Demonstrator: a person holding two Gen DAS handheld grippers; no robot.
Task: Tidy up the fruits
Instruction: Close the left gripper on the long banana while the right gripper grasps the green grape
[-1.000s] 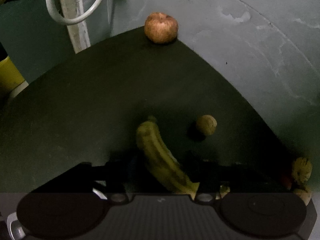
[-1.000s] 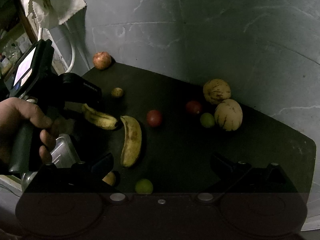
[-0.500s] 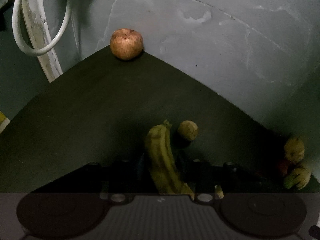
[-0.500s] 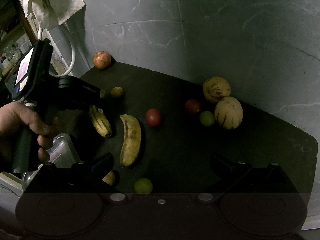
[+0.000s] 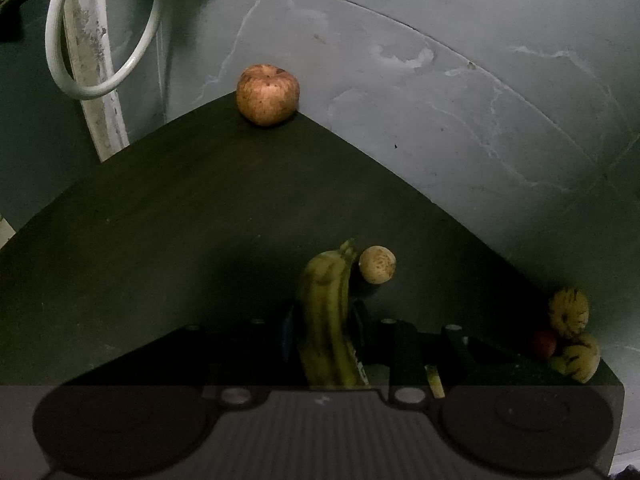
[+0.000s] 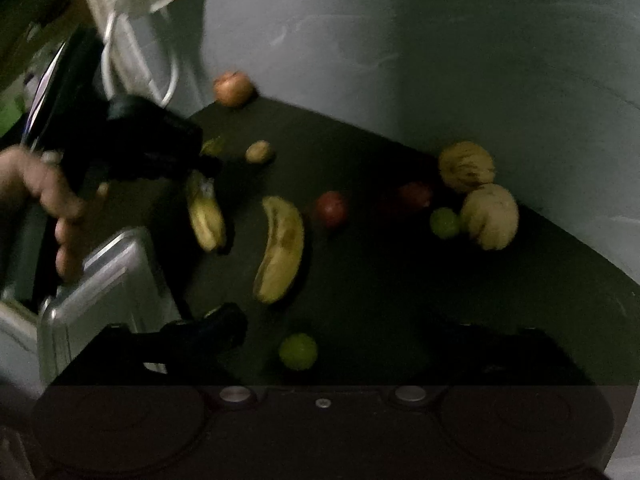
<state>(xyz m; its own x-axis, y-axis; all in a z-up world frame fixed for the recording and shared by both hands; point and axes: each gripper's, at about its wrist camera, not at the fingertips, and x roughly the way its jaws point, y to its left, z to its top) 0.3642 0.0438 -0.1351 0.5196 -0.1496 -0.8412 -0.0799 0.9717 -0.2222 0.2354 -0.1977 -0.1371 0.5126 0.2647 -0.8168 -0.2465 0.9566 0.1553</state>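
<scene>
My left gripper is shut on a yellow-green banana that points away along its fingers; its tip is beside a small brown round fruit. In the blurred right wrist view a hand holds that left gripper, with the banana hanging from it over the black table. My right gripper hovers low over the table's near side, its jaws closing. A green lime sits between its fingers, untouched. A second banana lies just beyond.
A russet apple sits at the table's far corner by the grey wall. Two striped melons, two red fruits and a green one lie at the right. A metal tray stands at the left edge.
The left gripper closed on the banana and swung it from lying crosswise to pointing away. The right gripper's fingers have come closer together and its view has tilted and blurred.
</scene>
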